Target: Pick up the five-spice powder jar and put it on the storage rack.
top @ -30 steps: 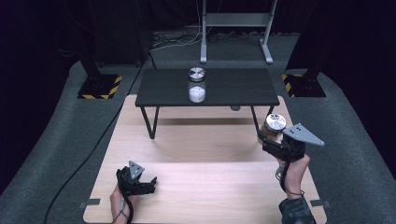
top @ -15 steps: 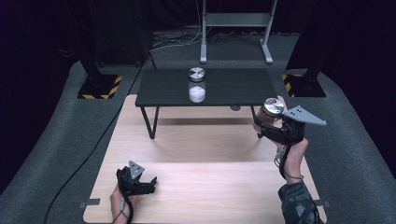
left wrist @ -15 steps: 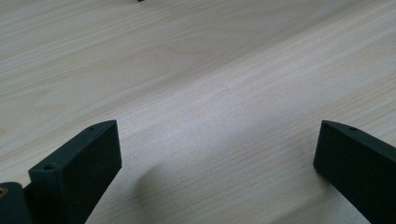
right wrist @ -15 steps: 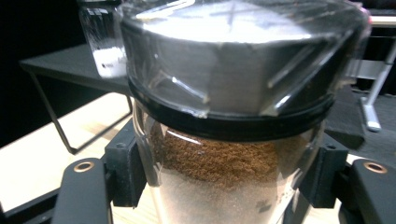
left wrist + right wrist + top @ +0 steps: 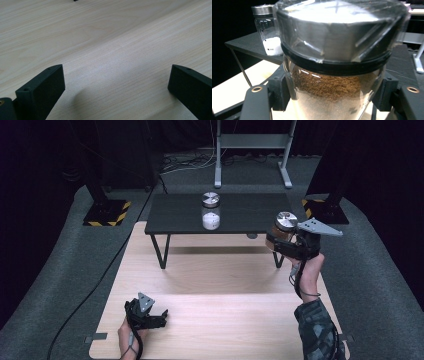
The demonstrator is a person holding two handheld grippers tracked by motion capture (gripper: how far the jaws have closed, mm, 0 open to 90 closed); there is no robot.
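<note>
The brown jar (image 5: pixel 283 228), with a metal lid and brown powder inside, is in the air at the right end of the black table (image 5: pixel 240 215), upright. The right gripper (image 5: pixel 278 241) pinches it at the glass body, one jaw on each side. A white jar (image 5: pixel 210 211) stands on the black table, well apart. The left gripper (image 5: pixel 156 318) rests low on the wooden table (image 5: pixel 225 285), jaws spread, nothing between them.
</note>
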